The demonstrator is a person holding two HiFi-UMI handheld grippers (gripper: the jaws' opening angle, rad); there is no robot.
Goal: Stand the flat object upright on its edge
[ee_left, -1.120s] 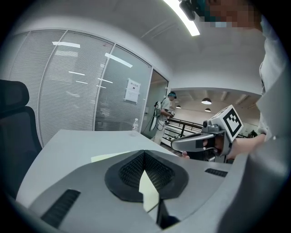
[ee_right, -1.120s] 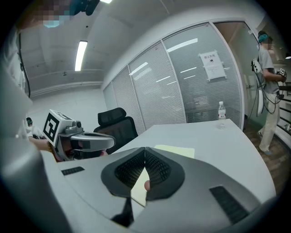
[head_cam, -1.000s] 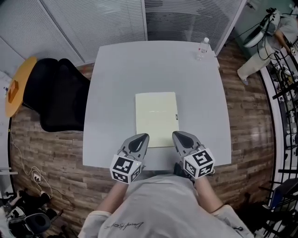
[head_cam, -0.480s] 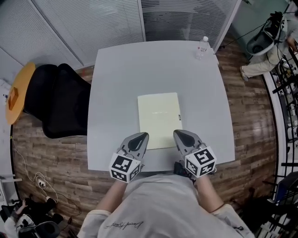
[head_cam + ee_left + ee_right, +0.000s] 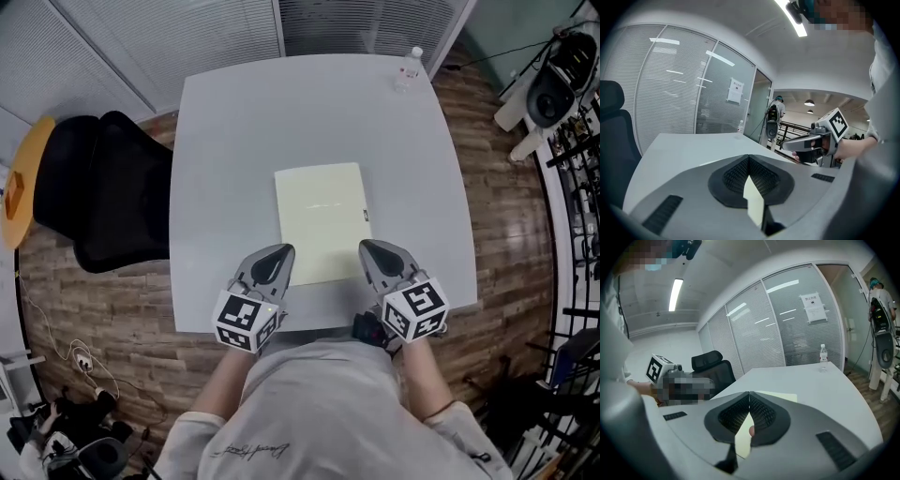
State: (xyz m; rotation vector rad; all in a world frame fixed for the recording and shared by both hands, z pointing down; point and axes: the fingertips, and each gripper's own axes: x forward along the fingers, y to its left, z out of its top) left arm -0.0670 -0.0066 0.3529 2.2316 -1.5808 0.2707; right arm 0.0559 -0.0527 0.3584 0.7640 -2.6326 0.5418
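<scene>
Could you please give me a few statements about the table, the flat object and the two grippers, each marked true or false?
1. The pale yellow flat object lies flat on the table. True.
2. The left gripper is clamped on the flat object. False: its jaws are together with nothing between them, by the object's near left corner.
3. A water bottle stands at the table's far right corner. True.
4. The right gripper has its jaws wide apart. False: they are shut, and empty.
5. The black chair stands to the right of the table. False: it is on the left.
</scene>
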